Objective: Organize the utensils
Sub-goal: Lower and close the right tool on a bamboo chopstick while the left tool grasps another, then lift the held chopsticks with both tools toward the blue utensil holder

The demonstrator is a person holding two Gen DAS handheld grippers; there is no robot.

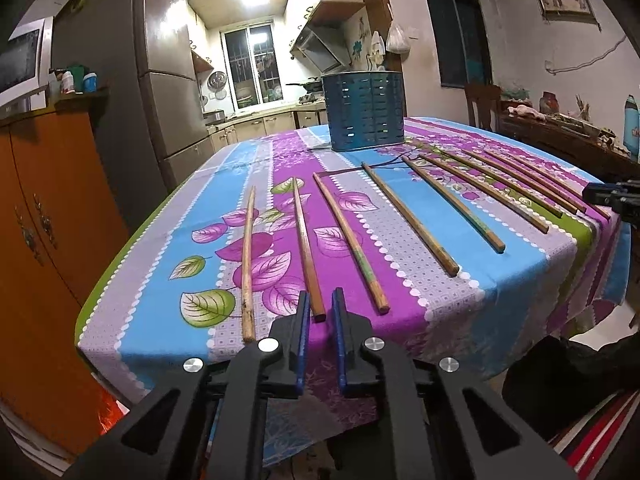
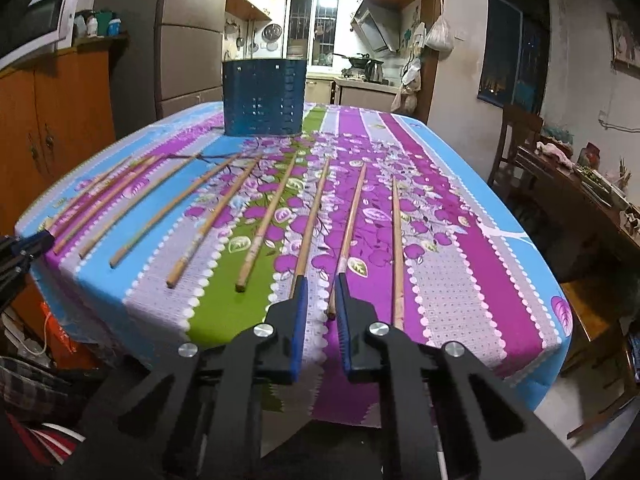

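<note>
While both grippers' fingers stand narrow, the left gripper [image 1: 321, 304] pinches 1 chopstick [image 1: 306, 246]; the right gripper [image 2: 322, 288] nips another chopstick [image 2: 347, 236], both nearer than the blue holder [image 1: 364, 110]. Only the right view shows the kettle [image 2: 374, 70].

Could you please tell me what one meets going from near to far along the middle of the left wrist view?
Left tongs → chopstick between their tips → bare floral tablecloth → blue slotted utensil holder.
</note>
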